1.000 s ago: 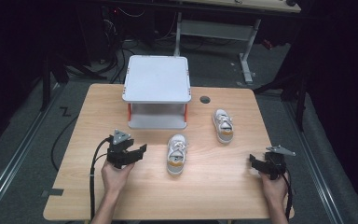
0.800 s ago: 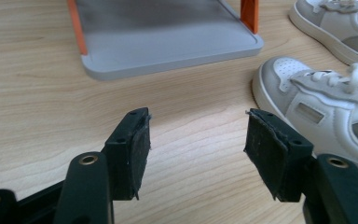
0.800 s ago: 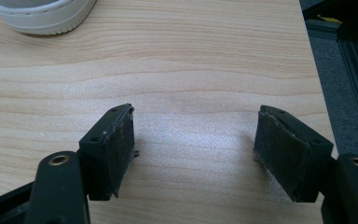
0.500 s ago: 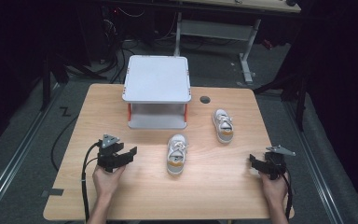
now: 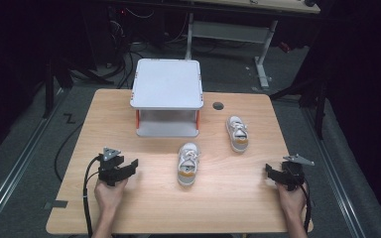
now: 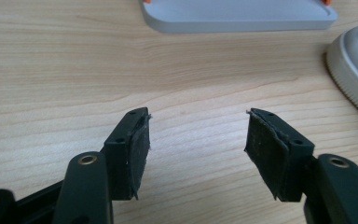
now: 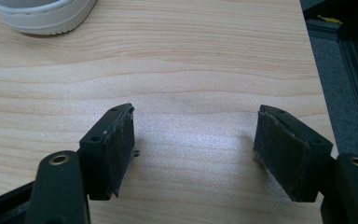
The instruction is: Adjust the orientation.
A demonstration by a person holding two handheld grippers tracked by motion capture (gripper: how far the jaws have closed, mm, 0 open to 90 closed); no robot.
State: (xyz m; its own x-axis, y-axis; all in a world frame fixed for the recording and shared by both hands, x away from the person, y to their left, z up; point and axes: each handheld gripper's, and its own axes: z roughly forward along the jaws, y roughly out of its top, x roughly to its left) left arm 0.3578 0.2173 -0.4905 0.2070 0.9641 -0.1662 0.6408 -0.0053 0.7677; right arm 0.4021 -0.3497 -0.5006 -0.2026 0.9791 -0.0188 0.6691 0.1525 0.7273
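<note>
Resting low on the bench (image 5: pixel 79 198), both tools are held wide and empty: left tool (image 5: pixel 131 164) is aimed at the near shoe (image 5: pixel 188 163), just left of it, presumably for a grasp; right tool (image 5: pixel 269 171) is parked well right of that shoe.

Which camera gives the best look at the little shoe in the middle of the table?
The high view: the middle shoe shows whole, laces up, in front of the white stand. The left gripper view catches only its sole edge at the right. The right gripper view shows a shoe's sole at top left; which shoe is unclear.
</note>
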